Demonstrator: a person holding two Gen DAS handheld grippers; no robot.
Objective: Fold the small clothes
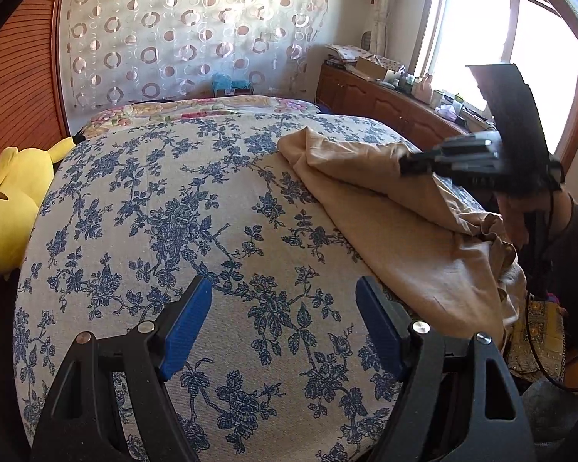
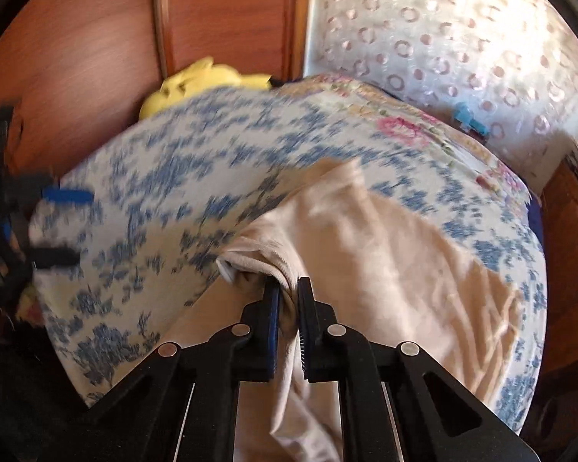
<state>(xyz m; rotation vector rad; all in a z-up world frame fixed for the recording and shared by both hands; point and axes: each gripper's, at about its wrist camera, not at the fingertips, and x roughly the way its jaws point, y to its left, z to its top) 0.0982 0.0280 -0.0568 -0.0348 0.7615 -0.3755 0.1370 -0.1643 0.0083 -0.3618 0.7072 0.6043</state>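
one beige garment (image 2: 385, 254), two grippers, one plush toy (image 1: 11, 200)

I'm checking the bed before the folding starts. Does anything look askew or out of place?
The beige garment lies bunched and creased at the bed's edge, not flat; the right gripper pinches one gathered fold. Nothing looks spilled or damaged.

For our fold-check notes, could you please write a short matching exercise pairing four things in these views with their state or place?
Things:
1. left gripper
2. right gripper
3. beige garment
4. yellow plush toy

States or places:
A. shut on cloth
B. against the wooden wall at the bed's edge
C. open over bare bedspread
D. lying crumpled on the bed

Pairs: 1-C, 2-A, 3-D, 4-B
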